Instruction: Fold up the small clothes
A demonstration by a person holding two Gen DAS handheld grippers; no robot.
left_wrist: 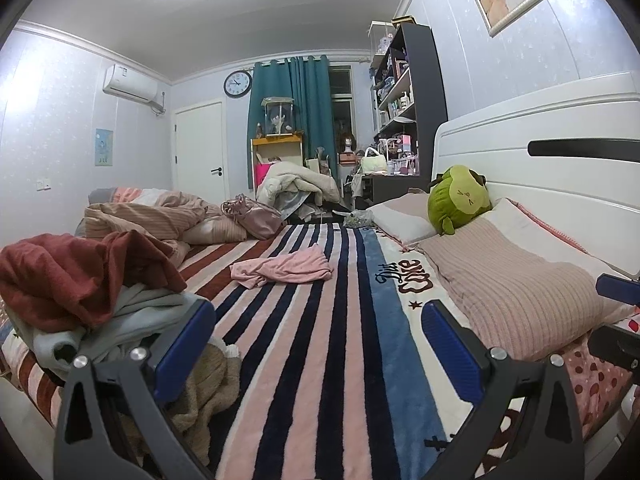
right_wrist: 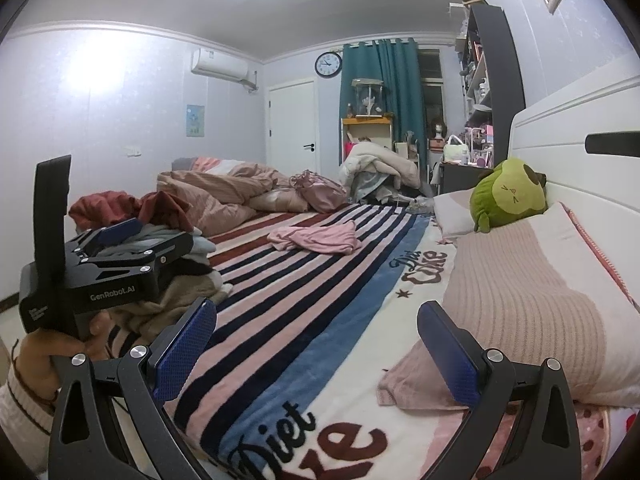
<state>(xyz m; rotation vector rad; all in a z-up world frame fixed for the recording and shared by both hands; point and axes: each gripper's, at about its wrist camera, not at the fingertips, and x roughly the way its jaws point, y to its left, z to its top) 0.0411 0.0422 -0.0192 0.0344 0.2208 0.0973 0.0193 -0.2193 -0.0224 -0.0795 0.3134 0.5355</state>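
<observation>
On the fleecy striped blanket (left_wrist: pixel 320 340), whose plush pile runs in long bands of pink, navy, white and blue, a small pink garment (left_wrist: pixel 282 270) lies crumpled near the middle of the bed, thin and softly creased, well apart from both grippers. The left gripper (left_wrist: pixel 318 344) hovers low over the blanket with its jaws spread wide and nothing between them; its fingers (left_wrist: pixel 184 350) are flat rectangular pads faced in dimpled blue rubber, bolted to angular black arms. The right gripper (right_wrist: pixel 316 348) is likewise wide apart and empty above the printed lettering at the blanket's edge, with the same textured blue pads (right_wrist: pixel 182 354). From the right wrist view, the left gripper's blocky black body sits at the left, gripped by a hand (right_wrist: pixel 48 356) in a cream ribbed cuff.

Beside the left gripper a loose heap of clothes (left_wrist: pixel 84 292) rises: a nubby rust-red piece on top, smooth pale grey fabric below and a fuzzy tan knit at the bottom. Along the right edge a long pillow (left_wrist: pixel 516 280) in ribbed dusty-pink knit lies against the glossy white headboard (left_wrist: pixel 560 152), and a rounded green plush toy (left_wrist: pixel 460 196) rests on it, leaning toward the headboard. Farther back, a rumpled pink striped duvet (left_wrist: pixel 160 216) bunches in soft folds with a shiny mauve bag (left_wrist: pixel 256 216) touching it.
</observation>
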